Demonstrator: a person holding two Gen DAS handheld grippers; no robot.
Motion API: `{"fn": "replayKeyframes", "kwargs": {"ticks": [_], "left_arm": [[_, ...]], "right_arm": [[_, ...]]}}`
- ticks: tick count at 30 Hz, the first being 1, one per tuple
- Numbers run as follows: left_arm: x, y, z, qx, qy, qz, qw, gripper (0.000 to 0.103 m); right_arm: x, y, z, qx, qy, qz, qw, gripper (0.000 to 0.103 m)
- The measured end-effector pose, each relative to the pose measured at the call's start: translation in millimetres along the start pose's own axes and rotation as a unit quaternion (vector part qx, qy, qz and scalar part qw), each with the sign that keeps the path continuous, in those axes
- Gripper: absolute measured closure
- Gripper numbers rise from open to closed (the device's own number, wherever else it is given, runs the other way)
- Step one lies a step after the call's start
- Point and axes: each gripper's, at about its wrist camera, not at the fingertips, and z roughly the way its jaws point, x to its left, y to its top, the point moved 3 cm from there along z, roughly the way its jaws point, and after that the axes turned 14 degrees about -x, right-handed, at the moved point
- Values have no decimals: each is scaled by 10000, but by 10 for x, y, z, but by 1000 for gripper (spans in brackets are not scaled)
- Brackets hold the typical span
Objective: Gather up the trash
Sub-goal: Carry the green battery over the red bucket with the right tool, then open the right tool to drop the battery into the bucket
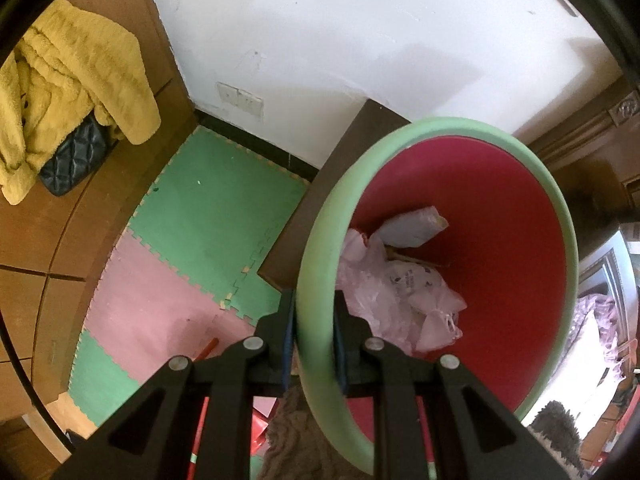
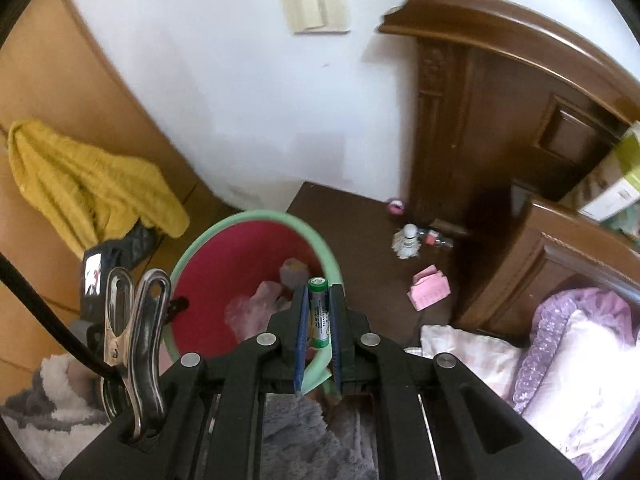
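Left gripper clamps bin rim; wrappers inside. Right gripper pinches battery.

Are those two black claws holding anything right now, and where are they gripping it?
Yes. The left gripper clamps the red bin by its green rim, one jaw inside, one outside. The right gripper pinches a green battery along its sides, over the bin.

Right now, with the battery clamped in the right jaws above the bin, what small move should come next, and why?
Probably open the right gripper. It holds the battery over the bin, whose rim the left gripper grips, so the battery should drop onto the bags inside.
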Motion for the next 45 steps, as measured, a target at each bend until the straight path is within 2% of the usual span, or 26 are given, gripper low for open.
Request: {"fn": "replayKeyframes", "kwargs": {"ticks": [7, 9, 17, 25, 34, 35, 36, 38, 45], "left_arm": [[14, 2, 3, -18, -15, 12, 10000, 86], [-7, -9, 7, -14, 18, 81, 10000, 86], [-27, -19, 16, -15, 64, 94, 9999, 86], [-36, -21, 12, -28, 117, 95, 9999, 87], [-31, -17, 20, 20, 191, -21, 9998, 87], [-28, -13, 19, 20, 204, -26, 9998, 87], [-29, -14, 18, 17, 217, -28, 9998, 87], [-35, -15, 21, 13, 237, -25, 9997, 87], [-34, -14, 19, 28, 246, -50, 9997, 87]], "right_arm": [[223, -1, 123, 95, 295, -331, 9990, 92], [328, -13, 183, 150, 495, -449, 9977, 92], [797, -139, 547, 644, 978, -1127, 9867, 92], [726, -83, 705, 711, 953, -1029, 9876, 92], [690, -6, 784, 693, 846, -1192, 9868, 92], [684, -1, 791, 701, 855, -1201, 9866, 89], [680, 4, 799, 718, 867, -1225, 9861, 81], [692, 11, 798, 696, 898, -1341, 9844, 74], [713, 14, 829, 732, 867, -1543, 9815, 71]]}}
